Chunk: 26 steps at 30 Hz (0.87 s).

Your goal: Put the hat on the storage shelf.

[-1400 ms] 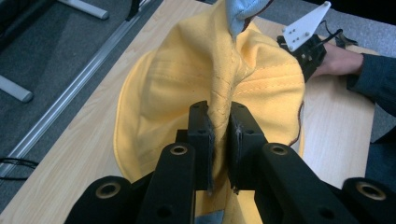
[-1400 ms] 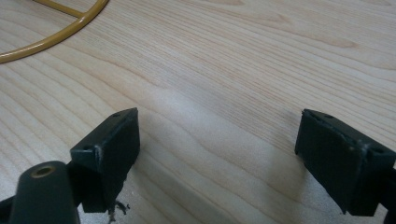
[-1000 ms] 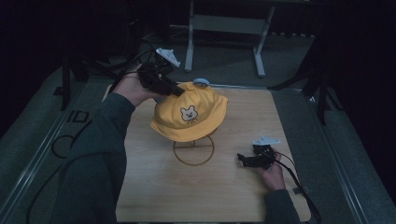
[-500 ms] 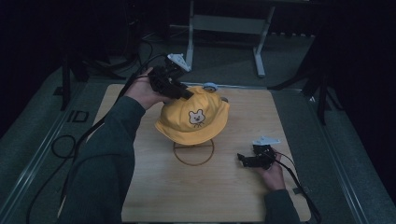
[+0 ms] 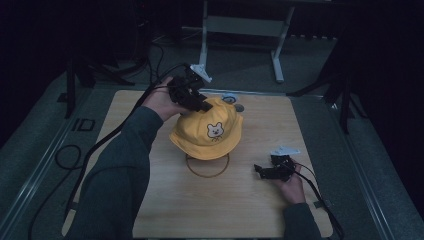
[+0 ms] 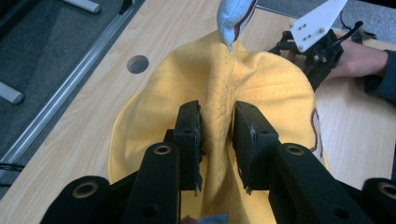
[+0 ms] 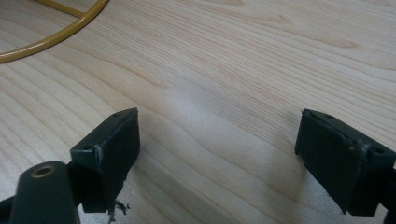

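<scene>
The left gripper (image 6: pixel 216 135) is pinching a raised fold of the yellow hat (image 5: pixel 207 132) at its far-left crown, jaws closed on the cloth along the seam. The hat is sitting on a wire stand whose ring (image 5: pixel 207 167) is lying on the wooden table (image 5: pixel 150 200), directly beneath. The right gripper (image 5: pixel 262 171) is resting well apart, jaws spread wide over bare wood, so the left hand looks placed to do any lifting.

The yellow hat (image 6: pixel 261 88) is made of matt, stitched cloth, and a fold of it is creased. The table (image 7: pixel 243 60) is finished in pale, smooth wood grain. The ring stand (image 7: pixel 56 28) looks like glossy gold metal.
</scene>
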Tool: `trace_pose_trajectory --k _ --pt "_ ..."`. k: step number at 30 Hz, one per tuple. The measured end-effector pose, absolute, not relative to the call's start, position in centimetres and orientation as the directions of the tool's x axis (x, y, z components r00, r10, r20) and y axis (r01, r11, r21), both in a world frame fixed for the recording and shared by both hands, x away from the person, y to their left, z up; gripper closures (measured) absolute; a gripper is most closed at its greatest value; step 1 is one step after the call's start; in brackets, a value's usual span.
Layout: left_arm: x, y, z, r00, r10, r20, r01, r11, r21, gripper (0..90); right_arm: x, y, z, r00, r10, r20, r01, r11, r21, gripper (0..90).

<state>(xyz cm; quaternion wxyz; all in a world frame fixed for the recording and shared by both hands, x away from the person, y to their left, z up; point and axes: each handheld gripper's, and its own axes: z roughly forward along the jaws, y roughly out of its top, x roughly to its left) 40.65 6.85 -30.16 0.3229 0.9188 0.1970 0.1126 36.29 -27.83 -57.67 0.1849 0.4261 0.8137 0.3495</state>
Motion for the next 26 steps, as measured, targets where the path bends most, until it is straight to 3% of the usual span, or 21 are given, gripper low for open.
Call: trace_pose_trajectory --k 7,20,26 --pt "40.7 6.5 -30.5 0.898 0.434 0.074 0.294 -0.716 0.633 67.4 36.3 -27.8 -57.7 -0.569 0.822 -0.004 0.564 0.394 0.725 13.8" --pt "40.6 7.7 -29.2 0.863 0.502 0.063 0.33 -0.653 0.682 36.8 36.3 -27.8 -57.7 -0.57 0.822 -0.004 0.564 0.395 0.725 13.8" --pt "40.5 8.6 -28.6 0.845 0.53 0.068 0.336 -0.627 0.703 34.3 36.3 -27.8 -57.7 -0.569 0.822 -0.003 0.564 0.394 0.726 13.8"
